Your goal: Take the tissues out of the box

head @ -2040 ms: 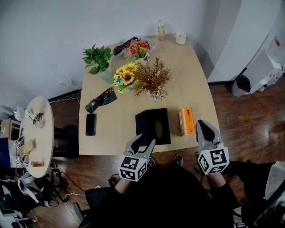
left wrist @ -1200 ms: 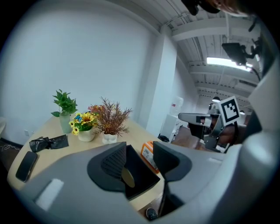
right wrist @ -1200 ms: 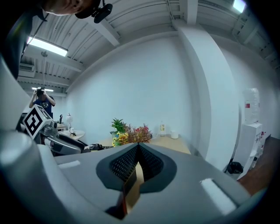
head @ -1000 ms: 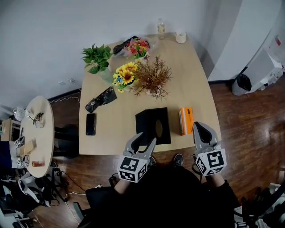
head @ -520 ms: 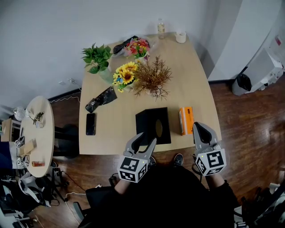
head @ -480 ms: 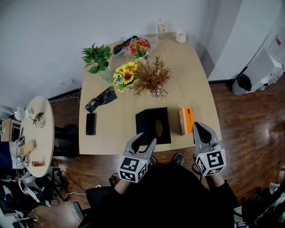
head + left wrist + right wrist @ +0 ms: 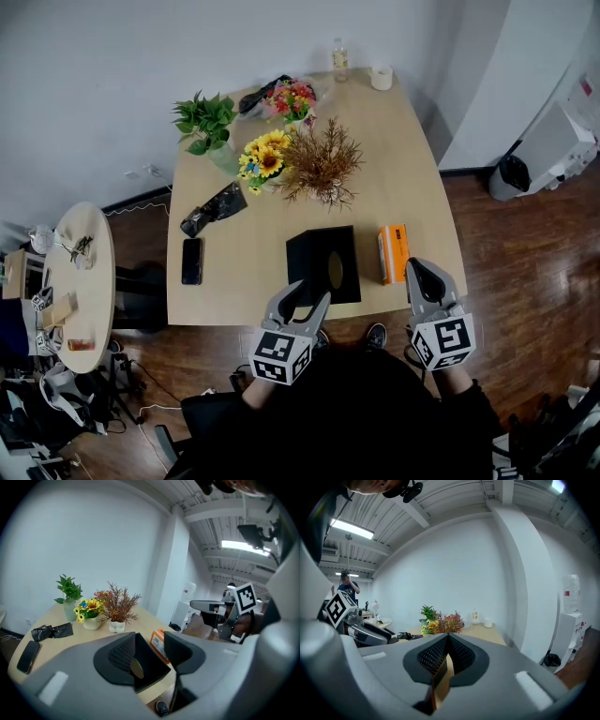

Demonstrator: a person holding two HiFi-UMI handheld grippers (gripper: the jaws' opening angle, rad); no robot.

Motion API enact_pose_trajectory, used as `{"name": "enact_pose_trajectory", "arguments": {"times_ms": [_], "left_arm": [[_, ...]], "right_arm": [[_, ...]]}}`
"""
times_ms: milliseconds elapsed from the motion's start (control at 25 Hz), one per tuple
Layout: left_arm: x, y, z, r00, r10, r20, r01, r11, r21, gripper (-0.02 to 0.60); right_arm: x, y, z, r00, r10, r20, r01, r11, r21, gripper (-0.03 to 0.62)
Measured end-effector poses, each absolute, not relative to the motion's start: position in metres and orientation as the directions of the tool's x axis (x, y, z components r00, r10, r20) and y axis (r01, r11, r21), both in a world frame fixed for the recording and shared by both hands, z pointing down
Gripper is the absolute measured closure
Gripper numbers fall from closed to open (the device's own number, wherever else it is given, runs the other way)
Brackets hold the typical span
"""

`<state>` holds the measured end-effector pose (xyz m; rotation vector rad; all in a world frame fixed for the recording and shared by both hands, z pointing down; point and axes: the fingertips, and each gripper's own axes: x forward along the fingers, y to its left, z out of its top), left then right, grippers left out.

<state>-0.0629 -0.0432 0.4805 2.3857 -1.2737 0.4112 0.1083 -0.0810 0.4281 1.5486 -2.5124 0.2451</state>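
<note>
Sitting near the front edge of the table (image 7: 412,178), the black tissue box (image 7: 323,265) shows an oval slot on top (what is inside cannot be made out). Print on the orange box (image 7: 393,253) just beside it is too small to read. The left gripper (image 7: 307,293) has its jaws spread with nothing between them; the right gripper (image 7: 424,266) has its jaws pressed together, pinching nothing.

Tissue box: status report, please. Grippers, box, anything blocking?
Left gripper open, empty; right gripper shut, empty. Black tissue box untouched on table, no tissue pulled out. Orange pack beside it, apart; opening unobstructed.
</note>
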Motion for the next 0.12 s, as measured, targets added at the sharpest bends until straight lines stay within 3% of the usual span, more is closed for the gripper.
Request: {"name": "enact_pose_trajectory", "arguments": {"times_ms": [120], "left_arm": [[-0.0624, -0.0425, 0.4794, 0.541, -0.719, 0.436, -0.838, -0.503, 0.211, 0.408]], "right_arm": [[0.1077, -0.0807, 0.4267, -0.445, -0.864, 0.237, -0.893, 0.448, -0.045, 0.594]]}}
